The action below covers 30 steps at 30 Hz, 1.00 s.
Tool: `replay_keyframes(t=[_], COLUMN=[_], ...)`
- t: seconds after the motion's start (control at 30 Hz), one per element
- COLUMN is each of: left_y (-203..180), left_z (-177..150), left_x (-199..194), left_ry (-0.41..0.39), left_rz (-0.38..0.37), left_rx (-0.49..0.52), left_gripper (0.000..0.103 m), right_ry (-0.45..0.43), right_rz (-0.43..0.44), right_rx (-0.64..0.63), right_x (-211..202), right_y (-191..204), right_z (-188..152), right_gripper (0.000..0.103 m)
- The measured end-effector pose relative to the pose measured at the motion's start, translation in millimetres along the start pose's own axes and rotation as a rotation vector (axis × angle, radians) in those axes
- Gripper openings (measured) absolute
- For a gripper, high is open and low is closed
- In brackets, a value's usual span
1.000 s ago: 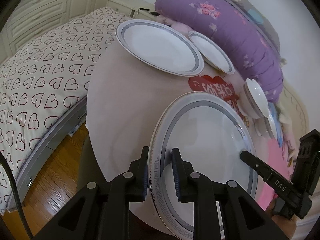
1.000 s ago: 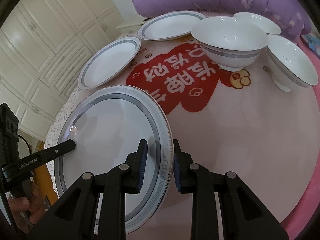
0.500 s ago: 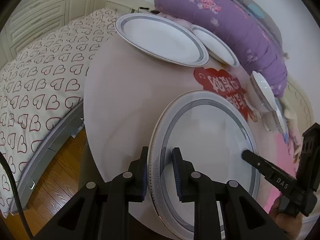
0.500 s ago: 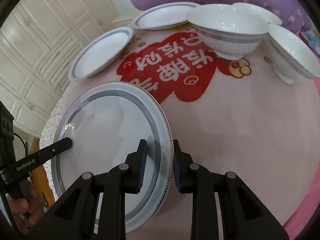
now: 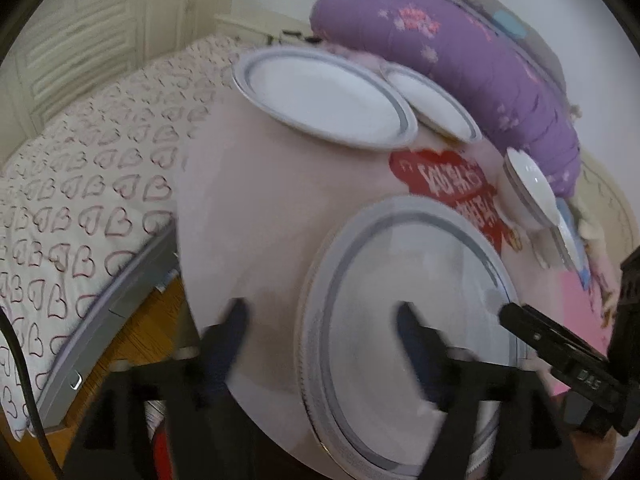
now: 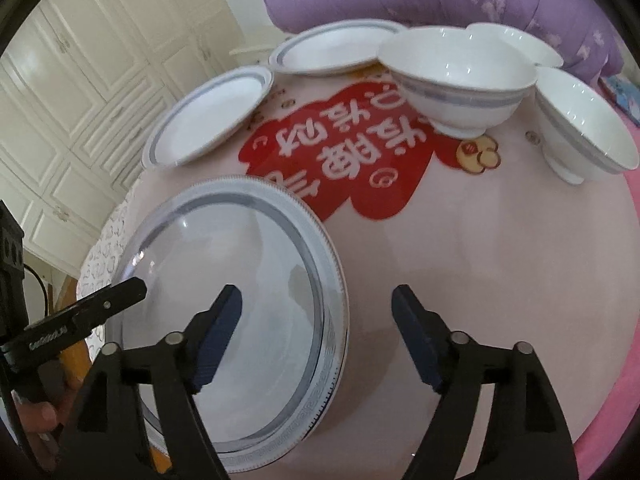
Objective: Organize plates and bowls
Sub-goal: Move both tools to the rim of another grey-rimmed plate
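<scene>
A large grey-banded plate [image 5: 412, 300] [image 6: 236, 284] lies flat at the near edge of the round pink table [image 6: 480, 260]. My left gripper [image 5: 320, 320] is open, its jaws spread on either side of the plate's left rim. My right gripper [image 6: 316, 308] is open, its jaws astride the plate's right rim. Two smaller plates [image 6: 212, 118] [image 6: 332, 46] lie at the far side; they also show in the left wrist view [image 5: 324, 100] [image 5: 434, 100]. Three white bowls [image 6: 460, 76] [image 6: 584, 124] [image 6: 520, 42] stand at the back right.
A red patch with characters [image 6: 340, 148] marks the tablecloth's middle. A purple quilt roll [image 5: 460, 60] lies behind the table. A heart-patterned bed [image 5: 80, 160] is to the left, over wooden floor [image 5: 152, 328]. White cupboards [image 6: 80, 80] stand beyond.
Both grippers have opened and let go of the large plate's rim. The plate now rests on the table. The views shifted slightly with motion blur.
</scene>
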<state>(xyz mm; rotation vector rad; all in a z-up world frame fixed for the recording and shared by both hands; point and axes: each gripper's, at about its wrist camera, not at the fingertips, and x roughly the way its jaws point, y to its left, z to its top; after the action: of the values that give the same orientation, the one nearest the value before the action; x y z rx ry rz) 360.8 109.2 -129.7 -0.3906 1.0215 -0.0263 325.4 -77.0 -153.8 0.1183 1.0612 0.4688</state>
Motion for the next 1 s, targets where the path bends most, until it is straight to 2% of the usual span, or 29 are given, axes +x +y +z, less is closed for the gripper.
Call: replay_keyframes(t=[0.03, 0.07, 0.1, 0.13, 0.2, 0.4, 0.63, 1.0], left_y=[-0.3, -0.7, -1.5, -2.7, -3.9, -14.0, -29.0, -41.7], left_z=[0.8, 1.7, 2.6, 4.0, 6.7, 8.1, 8.0, 7.5], left_x=[-4.3, -7.1, -9.9, -13.3, -19.3, -33.4, -49.8, -67.1], left_ry=[-0.024, -0.038, -0.052, -0.071, -0.107, -0.159, -0.226, -0.294], left_rz=[0.009, 0.018, 0.029, 0.052, 0.094, 0.110, 0.171, 0.191], left_rx=[0.002, 0.005, 0.010, 0.017, 0.023, 0.052, 0.107, 0.139], left_gripper=[0.085, 0.091, 0.098, 0.102, 0.102, 0.102, 0.102, 0.102], right_ry=[-0.013, -0.029, -0.042, -0.046, -0.065, -0.106, -0.147, -0.205], right_rz=[-0.002, -0.001, 0.002, 0.003, 0.004, 0.006, 0.003, 0.034], right_rx=[0.008, 0.015, 0.023, 0.030, 0.045, 0.049, 0.048, 0.009], right_x=[-2.6, -5.4, -8.0, -9.8, -14.9, -27.0, -40.9, -58.7], right_y=[-1.9, -3.7, -5.8, -7.4, -11.2, -14.6, -14.8, 3.2], right_z=[1.4, 2.9, 5.0, 6.7, 11.0, 20.7, 31.2, 52.9], right_gripper=[0.098, 0.103, 0.103, 0.103, 0.103, 0.103, 0.103, 0.103])
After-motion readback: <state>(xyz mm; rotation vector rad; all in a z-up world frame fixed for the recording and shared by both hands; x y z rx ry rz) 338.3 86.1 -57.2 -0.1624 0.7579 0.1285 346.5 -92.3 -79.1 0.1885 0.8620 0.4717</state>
